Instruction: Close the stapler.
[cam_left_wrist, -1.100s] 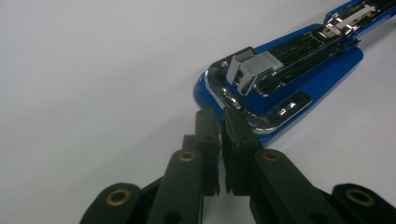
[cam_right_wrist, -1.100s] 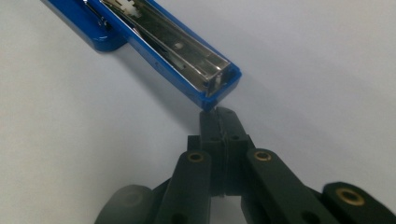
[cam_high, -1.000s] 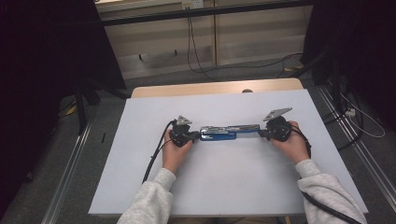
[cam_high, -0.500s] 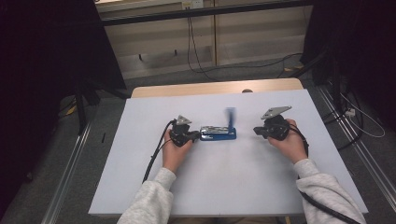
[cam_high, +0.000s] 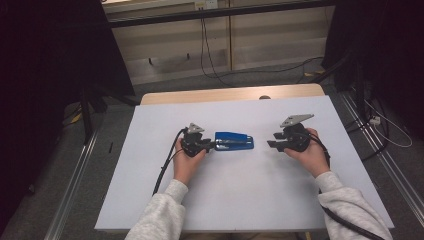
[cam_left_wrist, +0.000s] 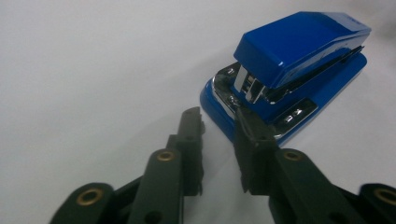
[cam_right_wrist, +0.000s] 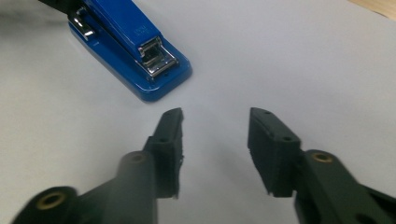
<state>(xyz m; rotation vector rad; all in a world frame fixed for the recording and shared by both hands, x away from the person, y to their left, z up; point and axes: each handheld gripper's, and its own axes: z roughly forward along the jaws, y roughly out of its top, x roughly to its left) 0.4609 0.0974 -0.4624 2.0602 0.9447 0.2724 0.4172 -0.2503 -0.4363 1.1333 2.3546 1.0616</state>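
A blue stapler (cam_high: 234, 141) lies shut on the white table top (cam_high: 250, 200), lengthwise left to right. My left gripper (cam_high: 211, 145) is at its left, hinged end. In the left gripper view the stapler (cam_left_wrist: 299, 51) sits just beyond the left gripper (cam_left_wrist: 218, 119), which is open a little with only bare table in the gap; its right-hand jaw overlaps the stapler's rear corner. My right gripper (cam_high: 270, 144) is a short way right of the stapler, apart from it. It stands open (cam_right_wrist: 217, 116) and empty, with the stapler's front end (cam_right_wrist: 126, 37) ahead to the upper left.
A strip of wooden table (cam_high: 230, 94) shows behind the white top. Metal rails (cam_high: 75, 185) run along the floor on both sides, and cables (cam_high: 210, 55) lie on the floor at the back. A black cable (cam_high: 167, 165) trails from the left gripper.
The stapler's top arm, stretched out between both grippers a second ago, has swung back shut onto its base. The right gripper has let go and drawn away to the right.
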